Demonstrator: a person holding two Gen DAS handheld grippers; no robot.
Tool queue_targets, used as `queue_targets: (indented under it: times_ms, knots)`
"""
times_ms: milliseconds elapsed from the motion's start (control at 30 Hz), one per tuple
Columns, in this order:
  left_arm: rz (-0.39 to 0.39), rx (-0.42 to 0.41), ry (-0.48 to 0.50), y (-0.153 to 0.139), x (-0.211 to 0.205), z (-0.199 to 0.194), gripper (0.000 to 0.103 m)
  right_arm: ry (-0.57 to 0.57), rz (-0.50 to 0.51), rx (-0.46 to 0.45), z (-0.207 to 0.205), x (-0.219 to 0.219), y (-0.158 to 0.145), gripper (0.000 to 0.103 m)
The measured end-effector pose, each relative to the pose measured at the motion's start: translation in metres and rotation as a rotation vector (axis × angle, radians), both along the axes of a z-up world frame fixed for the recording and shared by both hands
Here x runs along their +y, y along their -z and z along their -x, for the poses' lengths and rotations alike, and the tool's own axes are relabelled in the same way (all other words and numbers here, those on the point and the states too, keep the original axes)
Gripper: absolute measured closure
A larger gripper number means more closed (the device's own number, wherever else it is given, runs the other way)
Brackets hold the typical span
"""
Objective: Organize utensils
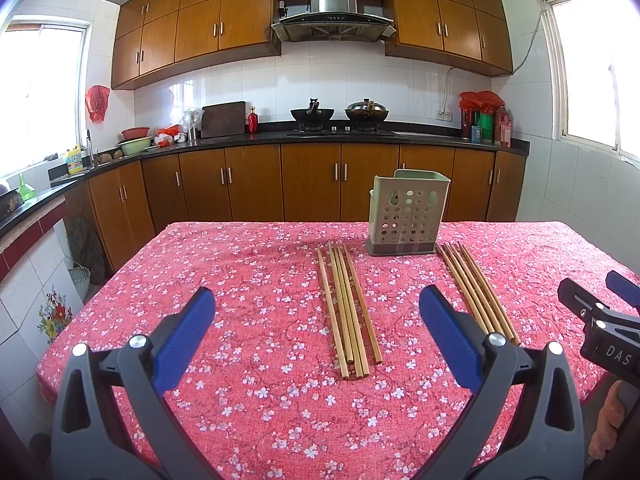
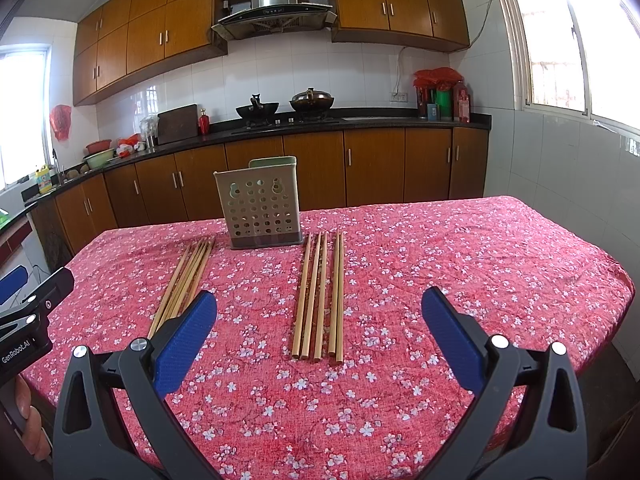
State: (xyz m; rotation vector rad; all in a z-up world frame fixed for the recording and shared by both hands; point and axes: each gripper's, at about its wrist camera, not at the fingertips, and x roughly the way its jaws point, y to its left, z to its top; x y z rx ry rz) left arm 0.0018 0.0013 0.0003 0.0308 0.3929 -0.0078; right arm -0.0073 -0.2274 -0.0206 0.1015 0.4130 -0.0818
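Both the left gripper (image 1: 316,326) and right gripper (image 2: 318,326) are held wide apart, empty. The bamboo chopsticks (image 2: 318,294) (light, stiff, prone to rolling) would best be pinched mid-length for the perforated holder (image 2: 260,204)

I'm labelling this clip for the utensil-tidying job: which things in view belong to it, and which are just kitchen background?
Part of the job:
left chopstick bundle
right chopstick bundle
perforated utensil holder
left gripper, open
right gripper, open

Just lying about:
floral tablecloth
woks on the stove
cutting board
red bottle
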Motion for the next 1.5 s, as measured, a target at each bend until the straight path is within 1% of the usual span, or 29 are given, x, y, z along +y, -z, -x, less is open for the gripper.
queue_targets:
  times_ms: [1100,1233,1300,1367,1467,1500]
  knots:
    - [-0.002,0.003,-0.001,-0.001,0.002,-0.002,0.004,0.0,-0.001,0.002,-0.001,0.001,0.0,0.002]
    - [-0.006,0.007,-0.009,0.002,0.009,-0.002,0.004,-0.001,-0.004,0.007,-0.001,0.0,0.001,0.002]
    - [-0.005,0.019,-0.012,0.004,0.01,-0.004,0.004,-0.005,-0.008,0.014,-0.002,0.0,0.002,0.002]
    - [0.001,0.041,-0.01,0.009,0.006,-0.015,0.004,-0.005,-0.016,0.032,-0.007,-0.004,0.004,0.002]
    - [0.004,0.102,-0.039,0.013,0.015,-0.032,0.004,0.019,-0.019,0.071,-0.022,-0.014,0.009,0.002]
    - [0.007,0.127,-0.047,0.016,0.02,-0.04,0.004,0.034,-0.027,0.096,-0.03,-0.02,0.012,0.002]
